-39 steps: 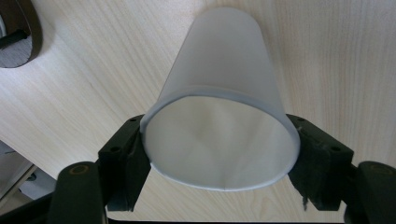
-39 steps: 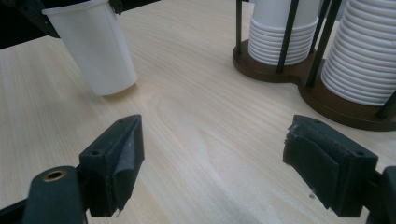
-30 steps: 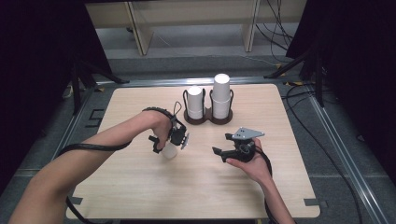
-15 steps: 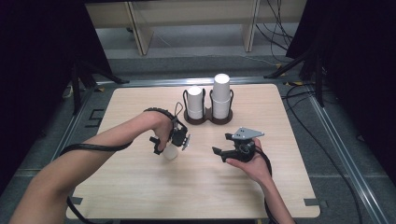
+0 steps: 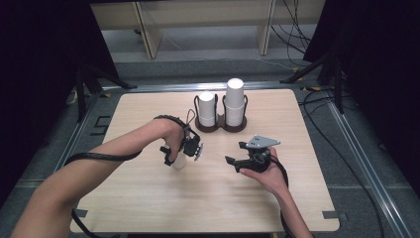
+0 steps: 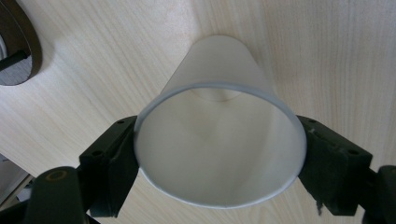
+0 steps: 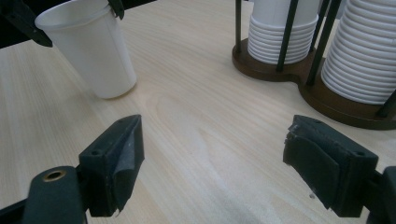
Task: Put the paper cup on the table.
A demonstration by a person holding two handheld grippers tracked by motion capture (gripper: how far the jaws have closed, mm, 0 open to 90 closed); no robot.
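A white paper cup stands on the wooden table, left of centre. My left gripper comes down on it from above and is shut on the cup, one jaw on each side just under the rim. In the right gripper view the same cup stands at the upper left, leaning slightly, its base on the wood. My right gripper hovers low over the table to the right of the cup, and this gripper is open with nothing between its jaws.
A dark wooden two-slot cup holder stands at the back centre, holding a shorter stack of white cups and a taller stack. In the right gripper view the holder is close, ahead to the right. Cables trail from both grippers.
The left gripper and its cup have shifted very slightly to the left. The right gripper has stayed where it was.
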